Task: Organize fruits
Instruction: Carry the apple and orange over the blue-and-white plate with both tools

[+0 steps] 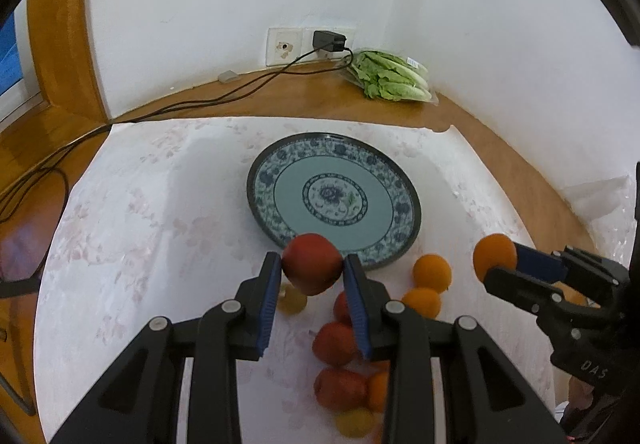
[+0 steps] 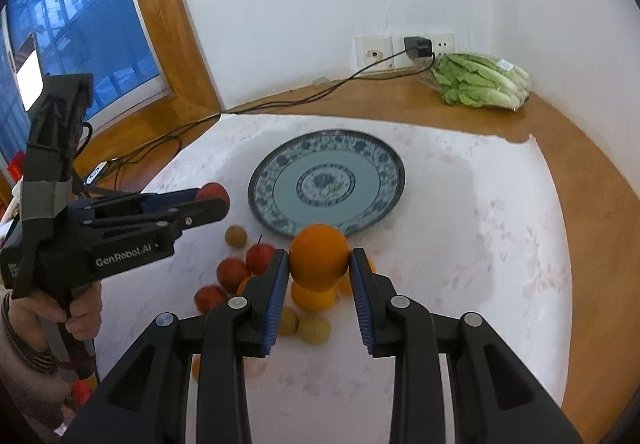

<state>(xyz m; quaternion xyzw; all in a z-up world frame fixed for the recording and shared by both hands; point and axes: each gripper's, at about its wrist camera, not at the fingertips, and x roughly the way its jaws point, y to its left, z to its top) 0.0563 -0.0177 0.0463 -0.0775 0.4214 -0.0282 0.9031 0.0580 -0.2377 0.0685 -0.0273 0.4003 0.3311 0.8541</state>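
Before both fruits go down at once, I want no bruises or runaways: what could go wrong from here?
1. The left gripper pinches the apple and the right gripper the orange only at their sides; a round fruit could slip out.
2. Both head for one plate; the grippers may collide.
3. A dropped fruit could scatter the pile near the plate's rim.

Bagged lettuce – plugged charger

White letters are spelling "GenRobot.AI" on the black side of the left gripper, just left of the plate; small letters are reading "DAS" on the right gripper, right of that plate.
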